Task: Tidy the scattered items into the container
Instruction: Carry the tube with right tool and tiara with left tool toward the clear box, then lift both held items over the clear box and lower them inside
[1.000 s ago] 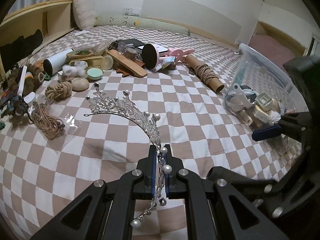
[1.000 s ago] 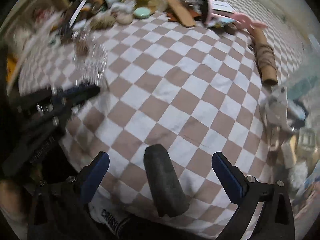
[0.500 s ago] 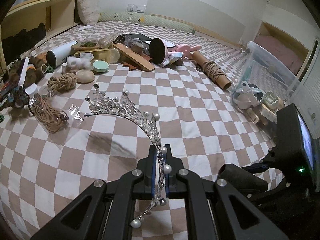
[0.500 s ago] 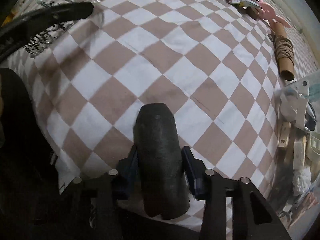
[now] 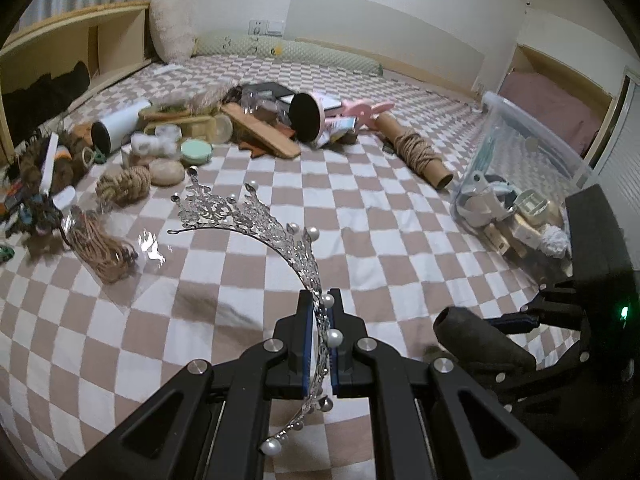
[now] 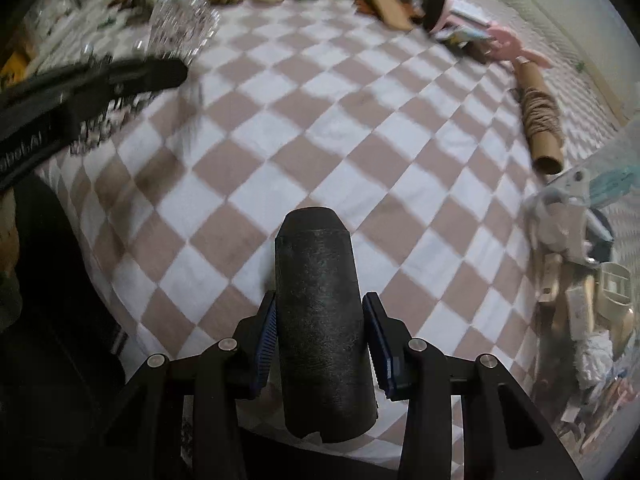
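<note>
My left gripper (image 5: pixel 319 306) is shut on a silver tiara with pearls (image 5: pixel 256 220), which arches forward above the checkered bed. My right gripper (image 6: pixel 320 312) is shut on a dark grey cylinder (image 6: pixel 320 312), held over the bed's near edge; in the left wrist view that cylinder (image 5: pixel 476 336) shows at the lower right. The clear plastic container (image 5: pixel 532 152) lies at the right, with several items inside. A pile of scattered items (image 5: pixel 224 128) covers the far left of the bed.
A cardboard tube wound with rope (image 5: pixel 416 152) lies between the pile and the container. Rope bundles (image 5: pixel 124 186) and a bagged cord (image 5: pixel 102 246) sit at the left. A wooden shelf (image 5: pixel 60 64) borders the bed's left side.
My right gripper closed on the dark cylinder and lifted it a little. The left gripper rose slightly and kept hold of the tiara.
</note>
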### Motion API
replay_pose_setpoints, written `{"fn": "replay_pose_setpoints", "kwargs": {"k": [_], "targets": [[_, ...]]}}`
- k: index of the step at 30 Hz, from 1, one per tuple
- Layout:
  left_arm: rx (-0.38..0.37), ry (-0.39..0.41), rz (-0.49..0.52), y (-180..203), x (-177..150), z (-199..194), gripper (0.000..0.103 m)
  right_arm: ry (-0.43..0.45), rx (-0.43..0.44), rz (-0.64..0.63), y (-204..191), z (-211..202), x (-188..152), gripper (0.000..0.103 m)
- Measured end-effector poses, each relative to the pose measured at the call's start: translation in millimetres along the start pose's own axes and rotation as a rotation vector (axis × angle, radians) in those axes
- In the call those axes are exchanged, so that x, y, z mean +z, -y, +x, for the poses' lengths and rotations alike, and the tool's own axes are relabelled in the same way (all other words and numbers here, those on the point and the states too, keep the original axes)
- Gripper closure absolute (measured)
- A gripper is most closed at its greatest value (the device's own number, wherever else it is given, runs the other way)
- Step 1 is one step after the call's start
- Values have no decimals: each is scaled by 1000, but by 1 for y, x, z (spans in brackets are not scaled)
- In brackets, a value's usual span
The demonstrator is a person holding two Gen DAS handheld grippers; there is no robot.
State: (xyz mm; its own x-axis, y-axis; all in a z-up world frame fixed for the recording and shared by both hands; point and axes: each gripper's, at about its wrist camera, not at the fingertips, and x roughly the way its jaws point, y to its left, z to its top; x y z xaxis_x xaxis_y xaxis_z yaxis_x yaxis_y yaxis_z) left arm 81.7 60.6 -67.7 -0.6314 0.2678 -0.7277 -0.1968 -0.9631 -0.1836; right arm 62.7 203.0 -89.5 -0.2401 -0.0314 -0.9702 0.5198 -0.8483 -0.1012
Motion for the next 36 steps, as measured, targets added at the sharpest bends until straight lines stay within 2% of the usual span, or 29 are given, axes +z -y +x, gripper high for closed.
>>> {"fn": "replay_pose_setpoints", "kwargs": {"k": [6, 9, 16, 21, 25, 36], "targets": [[-8, 52, 24, 11, 26, -18, 96, 116, -8, 70, 22, -42, 10, 60], [-46, 82, 43, 23, 43, -28, 96, 169, -8, 98, 29, -61, 2, 61], [-118, 152, 146, 74, 83, -44, 96, 305, -39, 195, 74, -115, -10, 61], [-162, 204, 231, 114, 111, -54, 96, 440, -60, 324, 119, -170, -35, 61], [-212, 236, 277, 148, 135, -55, 96, 507, -103, 421, 159, -201, -56, 61], [-329, 307, 411, 244, 186, -48, 96, 612, -171, 605, 246, -242, -111, 61]]}}
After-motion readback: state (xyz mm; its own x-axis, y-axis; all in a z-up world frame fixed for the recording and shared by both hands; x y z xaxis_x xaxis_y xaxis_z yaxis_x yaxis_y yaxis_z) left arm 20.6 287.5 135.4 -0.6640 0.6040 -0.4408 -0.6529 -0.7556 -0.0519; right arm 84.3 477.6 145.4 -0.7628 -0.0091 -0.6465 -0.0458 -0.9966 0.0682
